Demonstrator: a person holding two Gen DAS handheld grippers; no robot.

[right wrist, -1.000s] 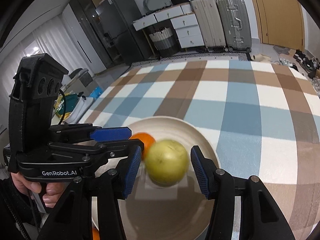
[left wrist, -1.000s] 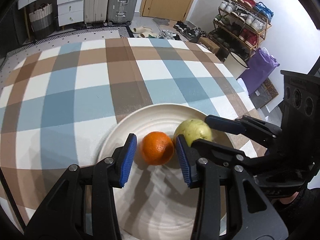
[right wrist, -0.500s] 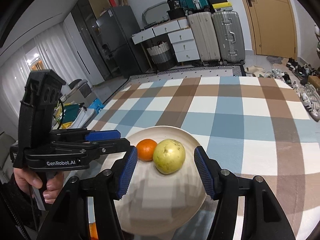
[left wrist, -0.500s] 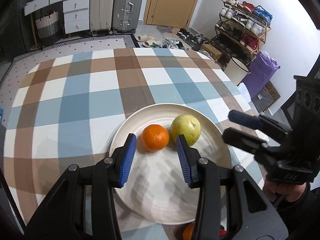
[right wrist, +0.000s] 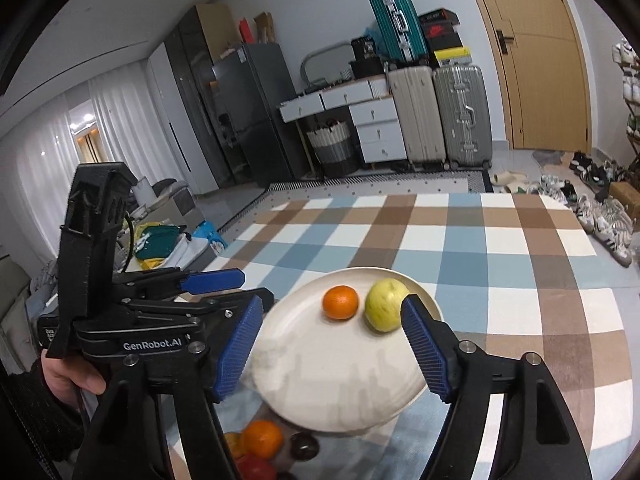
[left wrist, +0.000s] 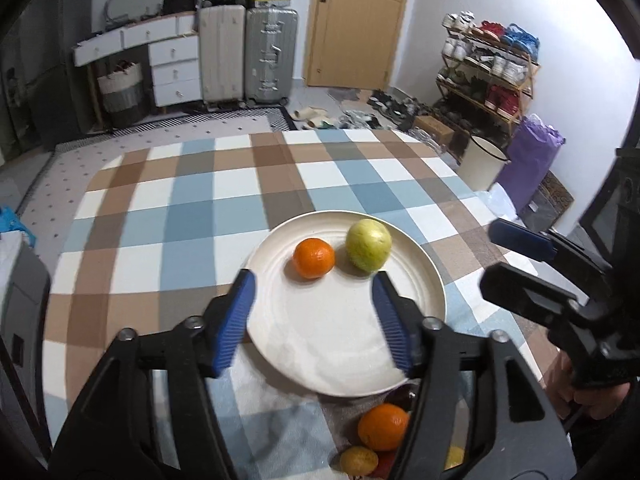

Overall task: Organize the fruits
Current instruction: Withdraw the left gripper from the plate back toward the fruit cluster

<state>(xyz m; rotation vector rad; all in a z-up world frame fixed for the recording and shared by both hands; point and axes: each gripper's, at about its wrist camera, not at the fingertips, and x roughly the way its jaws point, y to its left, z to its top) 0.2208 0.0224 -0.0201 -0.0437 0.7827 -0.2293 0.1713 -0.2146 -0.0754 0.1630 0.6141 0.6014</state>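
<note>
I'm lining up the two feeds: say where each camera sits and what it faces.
Left wrist: on the left claw, open, looking over the plate; the right claw enters at right.
Right wrist: on the right claw, open; the left claw and hand show at left.
Shared: plate, orange, green fruit.

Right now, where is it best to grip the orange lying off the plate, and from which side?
Probably across its round middle, coming straight down from above. The orange lies just off the plate rim, with smaller fruits crowded beside it, so a sideways approach looks blocked. The left gripper, open, hangs nearest.
</note>
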